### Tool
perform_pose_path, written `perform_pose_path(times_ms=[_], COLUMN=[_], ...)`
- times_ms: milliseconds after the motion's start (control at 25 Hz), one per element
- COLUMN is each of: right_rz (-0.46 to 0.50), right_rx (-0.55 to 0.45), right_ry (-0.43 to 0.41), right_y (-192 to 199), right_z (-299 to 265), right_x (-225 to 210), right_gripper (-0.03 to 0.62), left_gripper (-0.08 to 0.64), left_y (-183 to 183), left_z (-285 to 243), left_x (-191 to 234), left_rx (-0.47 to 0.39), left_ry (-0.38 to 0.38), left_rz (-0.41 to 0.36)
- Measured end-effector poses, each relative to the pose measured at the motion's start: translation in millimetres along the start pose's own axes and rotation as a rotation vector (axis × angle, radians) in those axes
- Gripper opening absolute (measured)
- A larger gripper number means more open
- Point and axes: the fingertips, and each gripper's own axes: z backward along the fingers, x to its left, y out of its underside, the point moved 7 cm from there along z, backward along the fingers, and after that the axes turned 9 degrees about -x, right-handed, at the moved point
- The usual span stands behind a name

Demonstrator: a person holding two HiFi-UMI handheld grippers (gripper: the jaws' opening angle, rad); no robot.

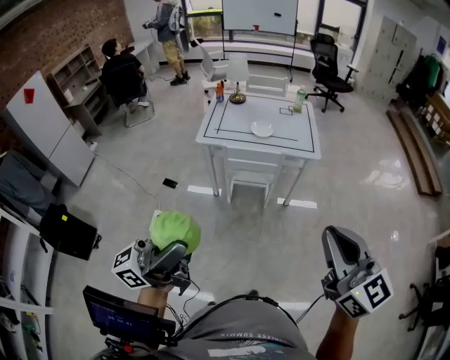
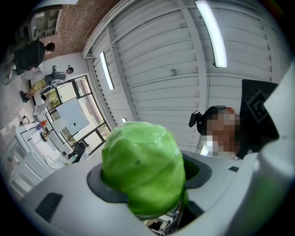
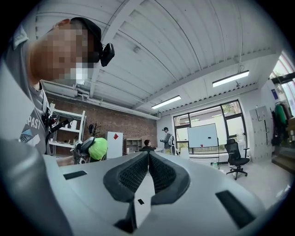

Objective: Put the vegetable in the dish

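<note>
Head view: left tongs (image 1: 171, 247) pinch a green cabbage (image 1: 176, 228), well apart from the white dish (image 1: 262, 129) on the tabletop (image 1: 232, 144).

Left gripper view: both pads press the cabbage.

Right gripper view: right tongs (image 3: 148, 159) are pressed together and empty. The shirt (image 3: 27, 124) print is cut off and unreadable.

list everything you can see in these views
table: one, white with black lines, ahead
dish: one, white, middle of the table
vegetable: one, green, gripped at lower left of head view
bottle: one, orange, table's far left corner
container: one, green, table's far right corner
office chair: one, black, beyond the table, right
whiteboard: one, white, by the far windows
seated person: one, dark clothes, far left
standing person: one, tan trousers, far left
left gripper: one, grey, shut on the vegetable
right gripper: one, grey, jaws together, empty
</note>
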Motion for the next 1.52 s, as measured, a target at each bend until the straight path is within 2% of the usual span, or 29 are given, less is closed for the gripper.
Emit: perform_pose_path(times_ms=[160,400,720,1120,1320,1520], right_rz=[0.027,0.004,-0.019,0.014,0.021,0.005], right_rx=[0.039,0.045,0.005,-0.038,-0.022,-0.01], right_ry=[-0.019,-0.023,0.028,0.125,0.15,0.183], right_y=[7.2,16.9,18.5,29.2,30.8,31.0], right_z=[3.9,-8.5,-48.8,-101.4,-112.2,-122.6], right_x=[-37.1,-58.8,-60.4,-53.0,-52.9,-74.9], right_gripper=[0.008,0.009,0.008,0.008,0.008,0.009], left_gripper=[0.304,0.304,0.304,0.304,0.304,0.304], left_y=[18.3,25.3,1.4,-39.7,-45.4,-41.9], left_z=[-21.0,-39.4,-50.6,-56.0,-61.3,-72.5], left_x=[9.2,21.7,72.4,127.9,146.3,163.7], left_rx=[-0.01,0.016,0.039,0.094,0.104,0.097], left_ry=[-0.019,-0.015,0.014,0.092,0.102,0.093], left_rz=[-0.014,-0.027,0.01,0.047,0.077,0.084])
